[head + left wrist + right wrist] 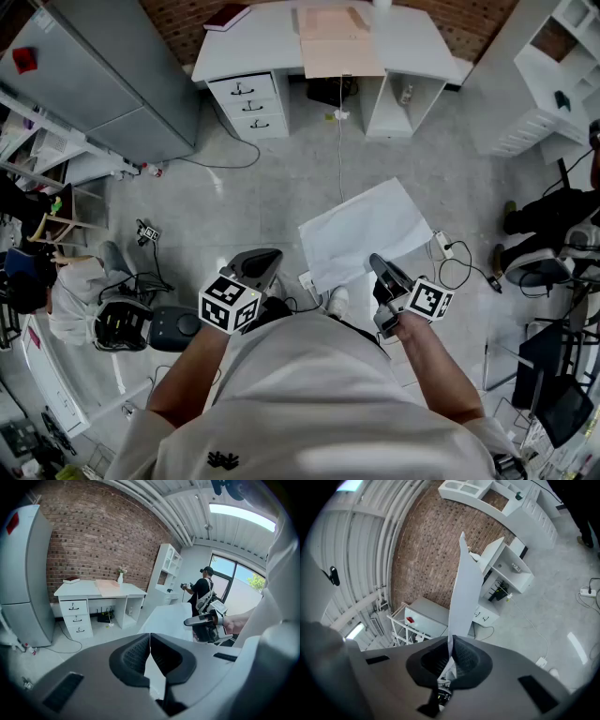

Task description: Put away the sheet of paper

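Note:
A white sheet of paper (366, 225) hangs spread in front of me, above the grey floor. My right gripper (375, 264) is shut on its near right edge. In the right gripper view the sheet (464, 588) rises edge-on from between the closed jaws of that gripper (451, 644). My left gripper (267, 262) is at the sheet's near left corner. In the left gripper view its jaws (150, 639) meet at the tips with a white strip between the pads. The sheet (168, 618) runs from there across to the right gripper (208, 625).
A white desk (272, 42) with drawers and a pinkish board (339, 42) stands ahead by the brick wall. A grey cabinet (103, 75) is at left, white shelves (562, 56) at right. Cables and a power strip (441, 246) lie on the floor. A person (201, 590) stands near the window.

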`<state>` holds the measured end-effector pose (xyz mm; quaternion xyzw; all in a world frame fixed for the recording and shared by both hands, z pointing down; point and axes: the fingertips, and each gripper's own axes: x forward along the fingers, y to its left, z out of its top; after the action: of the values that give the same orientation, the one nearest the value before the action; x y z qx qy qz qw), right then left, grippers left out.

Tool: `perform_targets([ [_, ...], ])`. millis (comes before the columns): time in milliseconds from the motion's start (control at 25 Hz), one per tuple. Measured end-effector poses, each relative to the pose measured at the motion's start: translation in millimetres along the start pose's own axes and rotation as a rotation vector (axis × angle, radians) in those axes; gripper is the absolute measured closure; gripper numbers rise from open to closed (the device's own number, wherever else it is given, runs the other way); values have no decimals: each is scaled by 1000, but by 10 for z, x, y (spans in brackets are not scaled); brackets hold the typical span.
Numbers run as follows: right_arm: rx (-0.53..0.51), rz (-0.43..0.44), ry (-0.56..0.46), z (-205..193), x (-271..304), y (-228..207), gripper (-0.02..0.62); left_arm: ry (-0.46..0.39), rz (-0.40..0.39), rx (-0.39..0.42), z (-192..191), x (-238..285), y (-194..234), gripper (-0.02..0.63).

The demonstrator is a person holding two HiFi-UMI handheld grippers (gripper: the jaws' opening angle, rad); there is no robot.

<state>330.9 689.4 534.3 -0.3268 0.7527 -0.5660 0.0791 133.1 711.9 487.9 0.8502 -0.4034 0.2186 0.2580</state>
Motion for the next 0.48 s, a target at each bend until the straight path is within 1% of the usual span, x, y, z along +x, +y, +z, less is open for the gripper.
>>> perform_targets([
  [120, 2, -3, 0, 203, 41, -144, 568, -17, 6, -8, 88, 93, -89, 581],
  [240, 10, -47, 2, 322, 80, -282, 568, -12, 6, -10, 85, 131, -98, 581],
  [400, 6, -60, -14, 490, 330, -280, 568, -15, -9, -6, 142, 193, 171, 581],
  [480, 31, -15, -43, 572, 574, -175, 568, -36, -28, 6, 253, 233, 405, 581],
])
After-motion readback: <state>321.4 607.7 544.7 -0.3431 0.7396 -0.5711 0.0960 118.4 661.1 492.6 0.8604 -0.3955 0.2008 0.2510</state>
